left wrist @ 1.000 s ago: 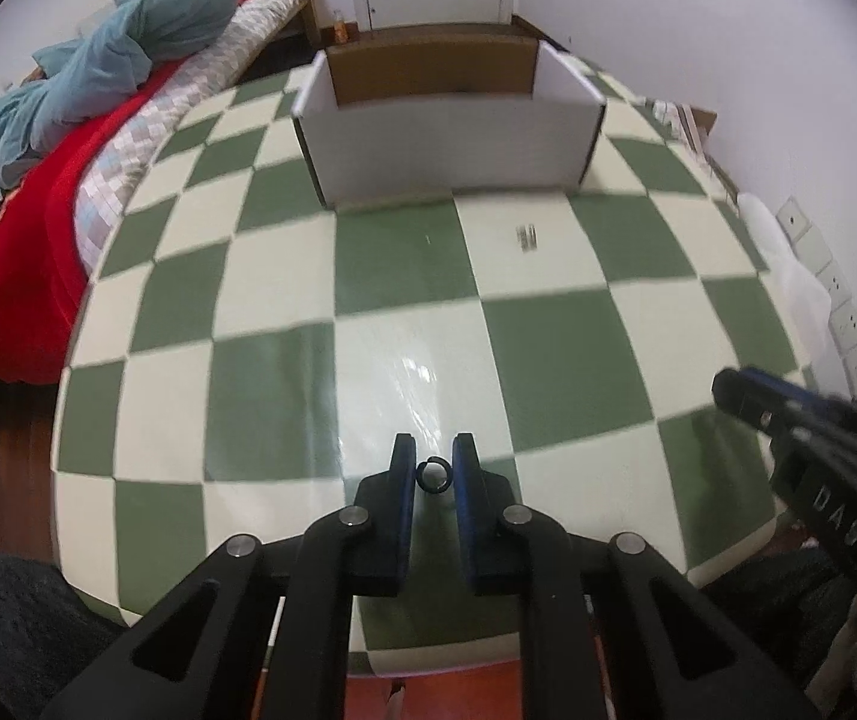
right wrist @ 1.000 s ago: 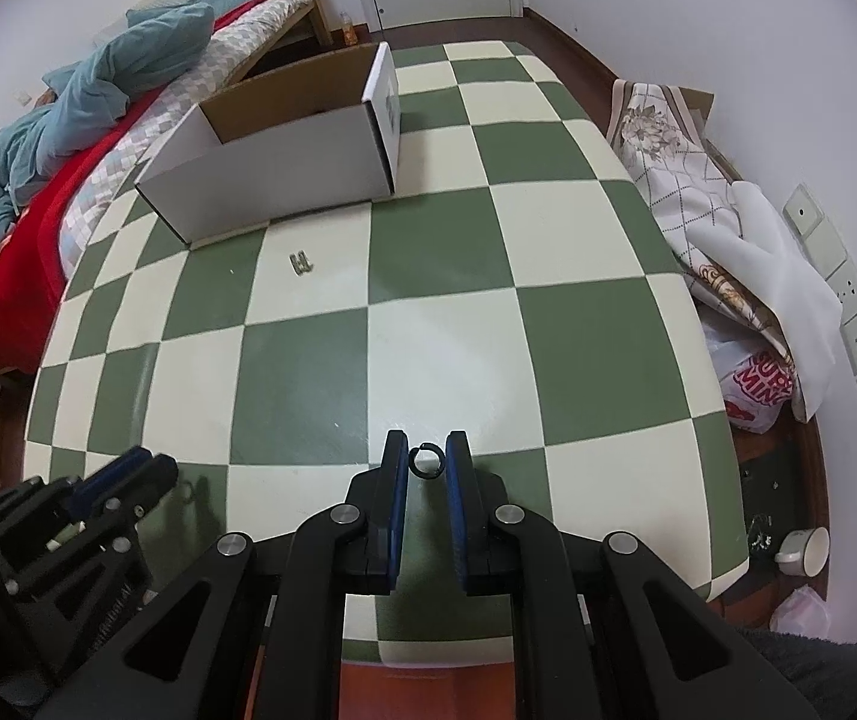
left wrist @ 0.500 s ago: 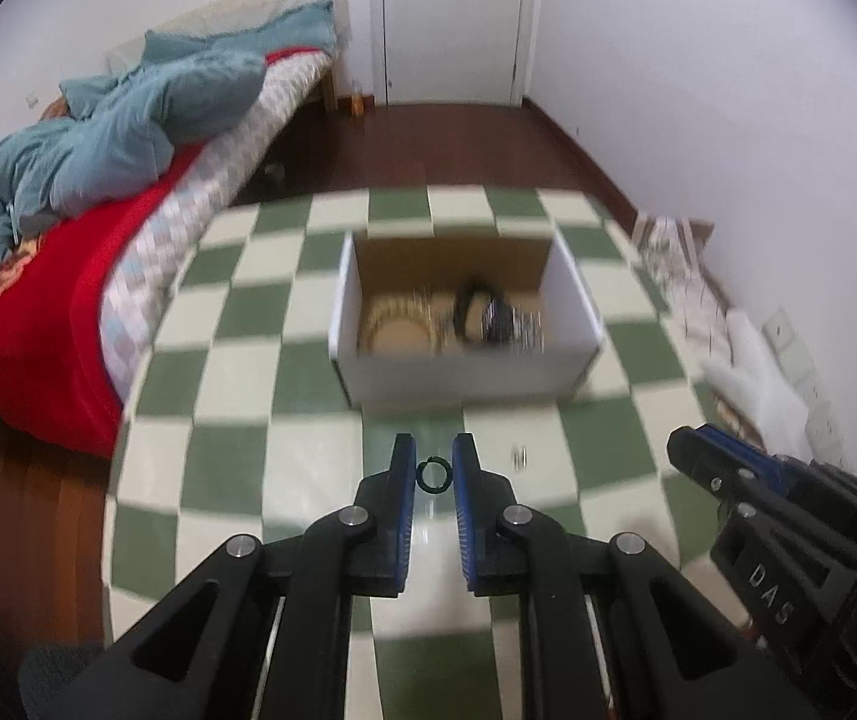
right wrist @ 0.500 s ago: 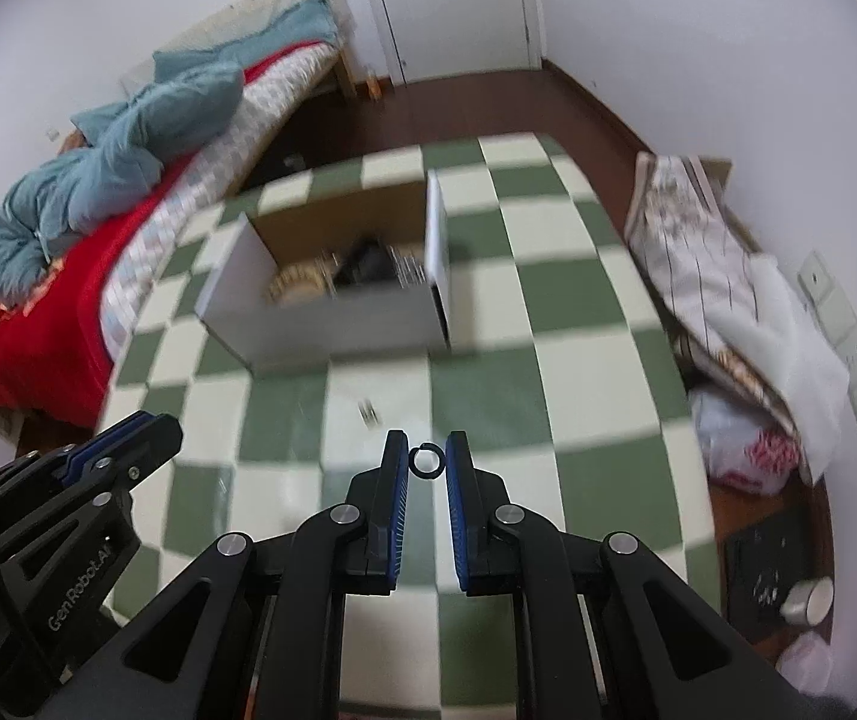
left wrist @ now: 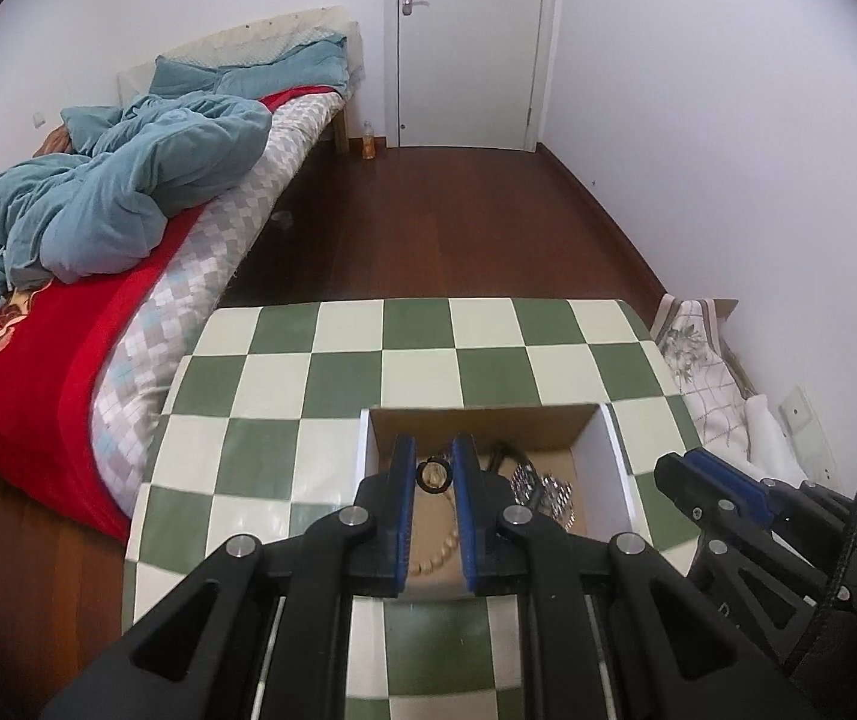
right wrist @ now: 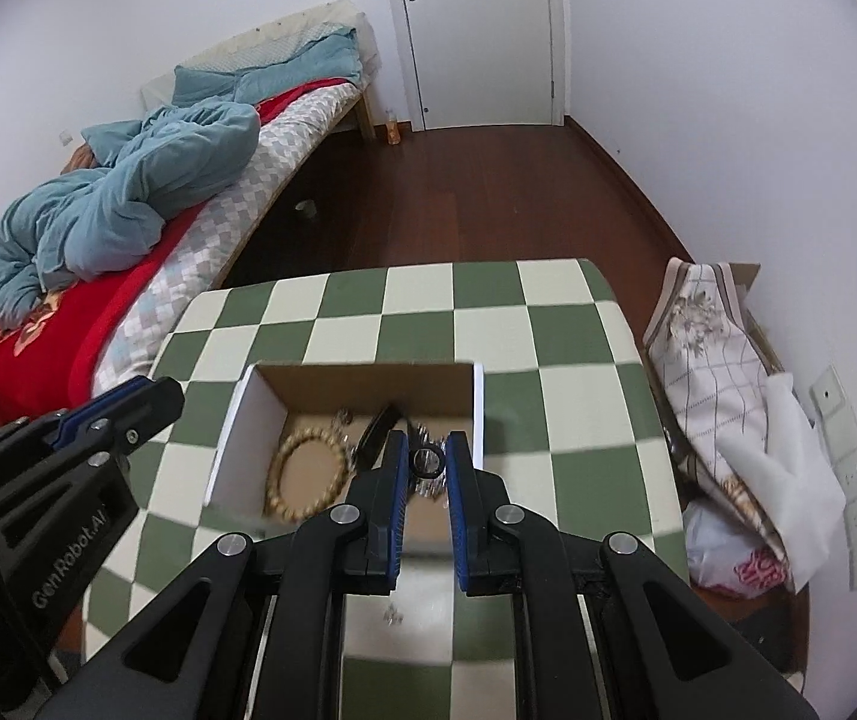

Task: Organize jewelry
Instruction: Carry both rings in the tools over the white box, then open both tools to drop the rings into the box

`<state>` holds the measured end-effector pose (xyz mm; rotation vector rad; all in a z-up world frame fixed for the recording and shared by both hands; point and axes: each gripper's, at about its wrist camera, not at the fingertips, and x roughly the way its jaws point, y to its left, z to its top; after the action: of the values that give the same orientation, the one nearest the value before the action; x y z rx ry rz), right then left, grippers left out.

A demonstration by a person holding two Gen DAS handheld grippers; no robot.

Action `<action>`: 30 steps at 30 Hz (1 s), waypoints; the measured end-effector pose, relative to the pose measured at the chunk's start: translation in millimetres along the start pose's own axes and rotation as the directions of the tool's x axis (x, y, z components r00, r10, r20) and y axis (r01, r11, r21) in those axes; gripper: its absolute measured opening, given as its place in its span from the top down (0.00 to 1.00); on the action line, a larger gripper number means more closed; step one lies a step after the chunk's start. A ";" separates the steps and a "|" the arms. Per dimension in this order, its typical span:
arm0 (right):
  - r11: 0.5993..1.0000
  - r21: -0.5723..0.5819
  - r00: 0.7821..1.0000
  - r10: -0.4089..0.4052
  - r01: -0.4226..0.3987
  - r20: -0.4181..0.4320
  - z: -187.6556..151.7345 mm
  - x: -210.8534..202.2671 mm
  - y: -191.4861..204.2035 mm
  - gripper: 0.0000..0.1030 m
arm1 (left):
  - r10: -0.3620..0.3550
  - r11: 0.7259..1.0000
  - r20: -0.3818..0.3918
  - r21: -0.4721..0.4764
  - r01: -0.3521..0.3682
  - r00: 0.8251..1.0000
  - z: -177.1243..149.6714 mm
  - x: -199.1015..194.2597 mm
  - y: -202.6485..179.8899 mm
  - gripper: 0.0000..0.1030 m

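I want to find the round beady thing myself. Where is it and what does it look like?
Look at the green-and-cream checked table, then the open cardboard box on it. The bead bracelet lies flat at the left of the box floor: a golden ring of round beads, unlike the dark and silvery pieces beside it.

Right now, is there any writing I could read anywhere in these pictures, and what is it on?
"GenRobot.AI": on the left tongs, seen from the right camera.
Red print on the plastic bag by the wall: too blurred to read.
Letters on the right tongs: too dark to read.
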<state>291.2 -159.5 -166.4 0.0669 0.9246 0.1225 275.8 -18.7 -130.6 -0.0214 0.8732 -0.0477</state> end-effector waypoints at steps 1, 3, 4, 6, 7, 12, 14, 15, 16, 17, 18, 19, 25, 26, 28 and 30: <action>1.000 -0.005 1.000 -0.004 0.004 -0.004 4.2 6.8 0.0 0.87 | -0.002 1.000 -0.006 -0.002 0.002 1.000 2.0 5.8 1.0 0.91; 1.000 -0.011 1.000 -0.003 0.002 -0.014 9.3 19.1 0.3 0.87 | -0.001 1.000 -0.018 -0.003 0.001 1.000 4.6 17.0 1.4 0.91; 1.000 -0.010 1.000 -0.003 0.002 -0.018 10.6 24.0 0.1 0.87 | -0.002 1.000 -0.025 -0.004 0.002 1.000 5.0 21.7 1.9 0.91; 1.000 -0.006 0.999 0.007 -0.007 -0.035 12.1 36.0 -0.5 0.87 | -0.003 1.000 -0.039 -0.008 0.003 0.999 5.4 30.0 2.0 0.91; 1.000 -0.009 0.999 0.004 -0.004 -0.037 12.3 39.6 -0.2 0.87 | -0.004 1.000 -0.048 -0.010 0.004 0.999 5.9 35.2 2.7 0.91; 1.000 -0.021 0.998 -0.001 0.000 -0.059 12.2 58.3 -0.3 0.87 | -0.009 1.000 -0.074 -0.021 0.007 0.997 3.1 48.3 4.1 0.91; 1.000 -0.023 0.998 -0.001 -0.001 -0.064 13.2 62.8 -0.9 0.87 | -0.013 1.000 -0.079 -0.025 0.011 0.997 3.3 50.1 4.2 0.91; 1.000 -0.022 0.998 0.002 -0.003 -0.065 13.3 63.4 -0.8 0.87 | -0.012 1.000 -0.081 -0.026 0.010 0.997 3.8 50.7 4.2 0.90; 1.000 -0.025 0.998 0.000 -0.002 -0.069 13.5 64.2 -0.9 0.87 | -0.006 1.000 -0.079 -0.029 0.003 0.997 4.2 50.1 4.3 0.90; 1.000 -0.024 0.997 0.001 -0.003 -0.072 13.8 64.9 -1.3 0.86 | 0.002 1.000 -0.073 -0.028 -0.004 0.997 5.0 49.0 4.3 0.88; 1.000 -0.027 0.997 0.001 -0.003 -0.075 14.1 65.3 -0.2 0.86 | 0.009 1.000 -0.064 -0.027 -0.011 0.998 5.6 47.2 4.5 0.87; 0.999 -0.034 0.997 -0.007 0.005 -0.081 14.2 65.9 0.9 0.80 | 0.023 0.999 -0.055 -0.029 -0.025 0.998 6.1 45.2 4.9 0.87; 0.999 -0.039 0.997 -0.040 0.037 -0.067 12.3 55.5 1.6 0.25 | 0.117 0.992 0.005 -0.043 -0.116 0.993 9.6 27.4 17.5 0.02; 0.998 -0.041 0.996 -0.050 0.048 -0.070 12.1 54.1 1.3 0.22 | 0.129 0.991 0.000 -0.043 -0.129 0.992 9.8 26.7 19.6 0.01; 0.997 -0.041 0.994 -0.074 0.071 -0.082 11.1 51.7 0.7 0.09 | 0.157 0.987 -0.013 -0.038 -0.157 0.988 9.0 24.8 23.2 0.01; 0.995 -0.036 0.991 -0.091 0.088 -0.093 10.5 48.4 -0.5 0.00 | 0.171 0.984 -0.017 -0.037 -0.172 0.985 6.5 21.4 26.4 0.00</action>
<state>328.5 -153.6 -198.5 -0.0106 1.0185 0.0573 295.3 6.6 -143.8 0.0186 0.8872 0.1300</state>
